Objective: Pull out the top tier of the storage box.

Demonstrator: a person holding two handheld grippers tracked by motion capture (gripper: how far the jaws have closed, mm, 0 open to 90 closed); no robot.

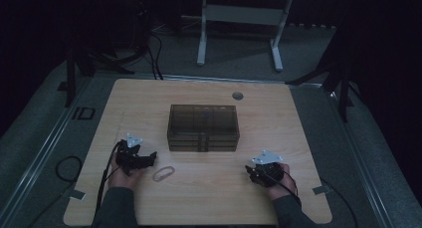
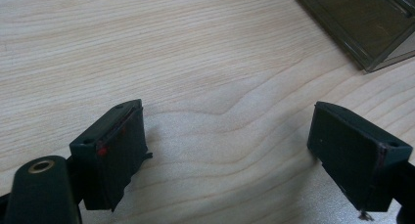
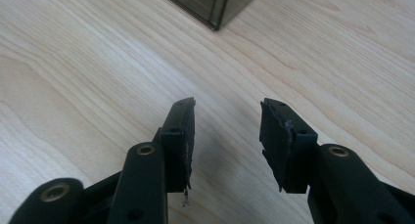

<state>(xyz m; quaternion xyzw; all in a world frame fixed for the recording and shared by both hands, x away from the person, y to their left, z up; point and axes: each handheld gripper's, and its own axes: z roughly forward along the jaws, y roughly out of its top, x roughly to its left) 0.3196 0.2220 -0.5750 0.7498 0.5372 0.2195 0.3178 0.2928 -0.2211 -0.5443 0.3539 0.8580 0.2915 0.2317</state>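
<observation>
Overhead first: wooden table (image 1: 209,198) w/ a dark see-through box (image 1: 203,127) at its centre, lid down, standing flat. Left gripper (image 1: 149,157) sits near the table's left-front, held in a hand, jaws aimed toward the middle; a small clear loop, maybe a rubber band (image 1: 163,173), lies flat on the wood just beside its tips, not touching as far as I can tell. Right gripper (image 1: 250,172) is at the right-front, also hand-held, pointing inward, well apart from the box & from the loop. Left gripper view: both black jaws stand wide apart over bare wood, nothing btwn them, so released; box corner (image 2: 364,23) shows at top right, clear of the jaws. Right gripper view: jaws about half apart, pads facing each other w/ only tabletop in the gap, grasping nothing; a corner of the box (image 3: 215,6) shows at top centre, ahead of the tips & apart from them.
</observation>
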